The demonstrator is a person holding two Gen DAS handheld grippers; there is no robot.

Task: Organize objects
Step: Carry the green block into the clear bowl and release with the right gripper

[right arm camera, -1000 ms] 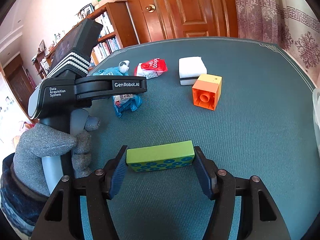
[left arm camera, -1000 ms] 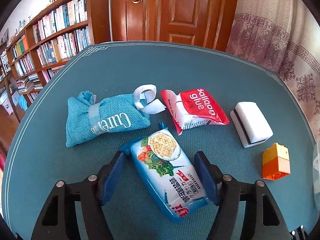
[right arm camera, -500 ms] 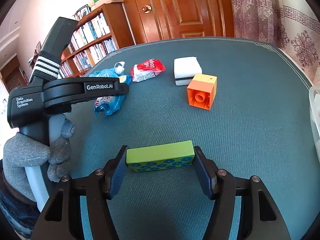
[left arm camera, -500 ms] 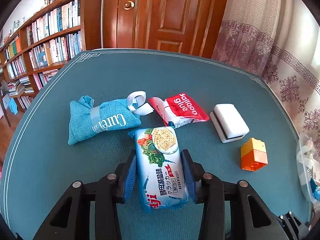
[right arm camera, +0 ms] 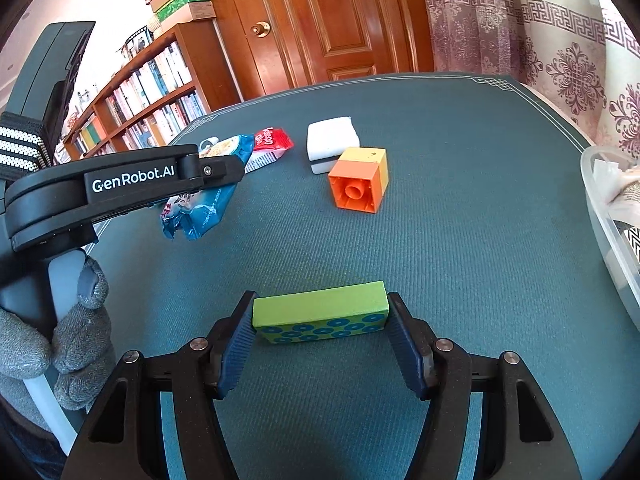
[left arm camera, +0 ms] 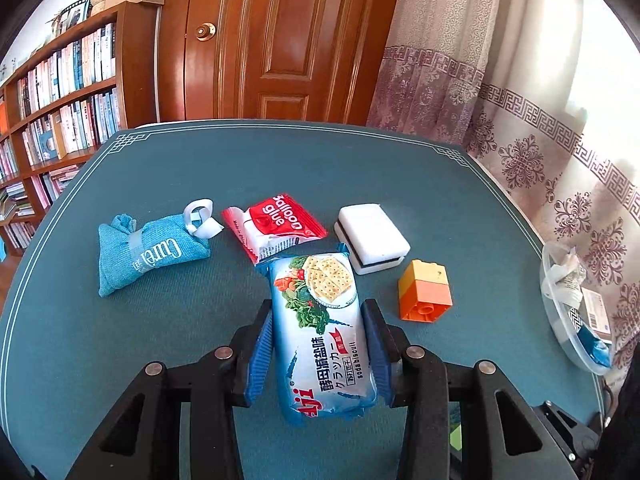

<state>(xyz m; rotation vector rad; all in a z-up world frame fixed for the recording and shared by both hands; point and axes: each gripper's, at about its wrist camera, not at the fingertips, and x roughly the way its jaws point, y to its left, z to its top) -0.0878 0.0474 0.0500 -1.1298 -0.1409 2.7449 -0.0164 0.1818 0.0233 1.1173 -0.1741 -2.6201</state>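
Observation:
A blue soda-cracker packet [left arm camera: 324, 344] sits lengthwise between the pads of my left gripper [left arm camera: 319, 309], which is shut on it and holds it clear of the teal table [left arm camera: 280, 160]. In the right wrist view the same packet [right arm camera: 204, 216] hangs from the left gripper at the left. My right gripper [right arm camera: 321, 300] is shut on a green block with blue rings [right arm camera: 320, 318], gripped by its two ends.
On the table lie a blue fabric pouch [left arm camera: 148, 252], a red balloon-glue sachet [left arm camera: 276, 220], a white sponge block [left arm camera: 372, 236] and an orange-and-yellow brick [left arm camera: 426, 292]. A clear plastic tub [left arm camera: 560, 320] with items stands at the right edge. A gloved hand [right arm camera: 80, 320] holds the left gripper's handle.
The left gripper's jaws went from wide open around the cracker packet to shut on it, then lifted it and carried it rightward. The right gripper kept its grip on the green block.

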